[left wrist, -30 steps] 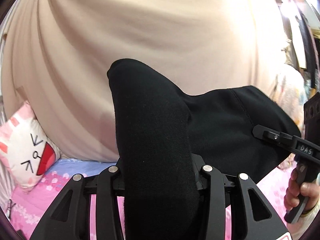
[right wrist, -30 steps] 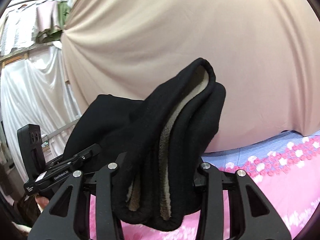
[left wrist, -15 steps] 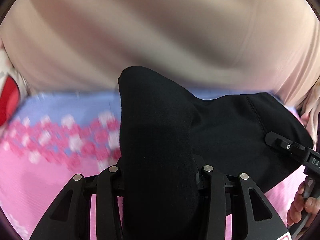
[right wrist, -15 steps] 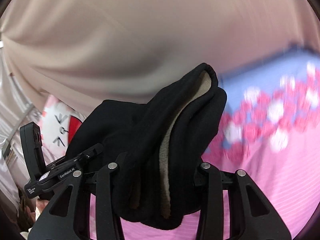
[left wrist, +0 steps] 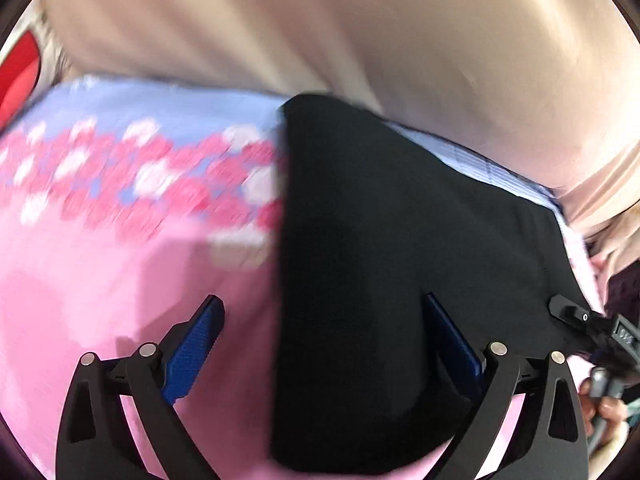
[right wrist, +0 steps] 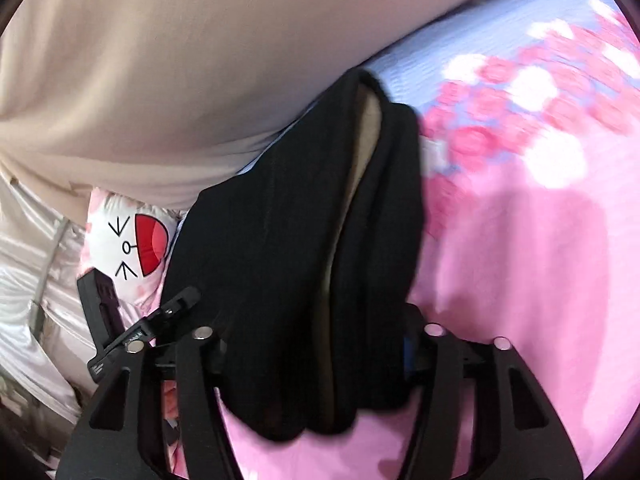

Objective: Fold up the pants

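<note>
The black fleece-lined pants (left wrist: 400, 248) lie spread over the pink bed sheet (left wrist: 100, 272). My left gripper (left wrist: 324, 332) is open, its blue pads wide apart on either side of the pants' near edge. In the right wrist view my right gripper (right wrist: 316, 344) is shut on a bunched fold of the pants (right wrist: 304, 248), whose beige lining shows. The right gripper also shows at the right edge of the left wrist view (left wrist: 588, 324), and the left gripper at the left of the right wrist view (right wrist: 132, 320).
A beige curtain (left wrist: 360, 32) hangs behind the bed. A white pillow with a red-mouthed cartoon face (right wrist: 132, 244) lies at the bed's left end. The sheet turns blue with pink and white flowers (right wrist: 520, 92) near the curtain.
Both grippers have tipped down toward the bed and the pants have dropped onto the sheet. My left gripper has opened and let go of the pants. The right gripper keeps its hold.
</note>
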Tool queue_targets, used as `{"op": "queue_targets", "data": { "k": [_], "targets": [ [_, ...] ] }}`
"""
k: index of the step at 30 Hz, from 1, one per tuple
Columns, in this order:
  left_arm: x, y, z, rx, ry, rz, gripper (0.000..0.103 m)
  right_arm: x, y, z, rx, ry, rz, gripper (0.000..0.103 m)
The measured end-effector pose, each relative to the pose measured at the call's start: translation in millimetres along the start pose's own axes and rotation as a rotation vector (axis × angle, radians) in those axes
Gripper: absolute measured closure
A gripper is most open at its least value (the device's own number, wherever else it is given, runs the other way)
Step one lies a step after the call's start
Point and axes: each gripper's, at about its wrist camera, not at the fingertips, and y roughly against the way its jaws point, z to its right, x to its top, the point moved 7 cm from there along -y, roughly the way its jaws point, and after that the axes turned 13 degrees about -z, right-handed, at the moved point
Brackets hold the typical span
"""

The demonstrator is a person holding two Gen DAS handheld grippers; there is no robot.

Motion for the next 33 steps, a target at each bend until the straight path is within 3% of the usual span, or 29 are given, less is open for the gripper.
{"op": "queue_targets", "data": {
  "k": [2, 3, 8, 11, 15, 18, 22, 25, 33],
  "targets": [
    [-25, 32, -21, 0.006, 0.046, 0.013, 0.006, -31, 34, 13, -0.034, -0.037, 0.034, 0.022],
    [-40, 52, -30, 0.048, 0.06, 0.034, 0.006, -45, 51, 20, -0.071, -0.058, 0.06, 0.018],
    [-104, 119, -49, 0.322, -0.004, 0.115, 0.006, -127, 131, 40, -0.251, -0.087, 0.221, 0.016],
    [-141, 147, -24, 0.435, -0.07, 0.198, 0.006, -164, 155, 23, -0.351, -0.016, 0.297, 0.016],
    [-159, 163, 30, 0.533, -0.192, 0.315, 0.006, -180, 153, -28, -0.459, 0.133, 0.344, 0.014],
    [-158, 143, 56, 0.492, -0.233, 0.264, 0.006, -176, 131, -59, -0.482, 0.188, 0.321, 0.01],
    [-162, 122, 69, 0.41, -0.199, 0.167, 0.006, -178, 111, -71, -0.488, 0.189, 0.282, 0.01],
    [-160, 104, 69, 0.392, -0.163, 0.111, 0.006, -178, 100, -73, -0.481, 0.167, 0.251, 0.005],
    [-146, 104, 69, 0.442, -0.153, 0.146, 0.006, -167, 76, -82, -0.503, 0.179, 0.226, 0.005]
  ]
}}
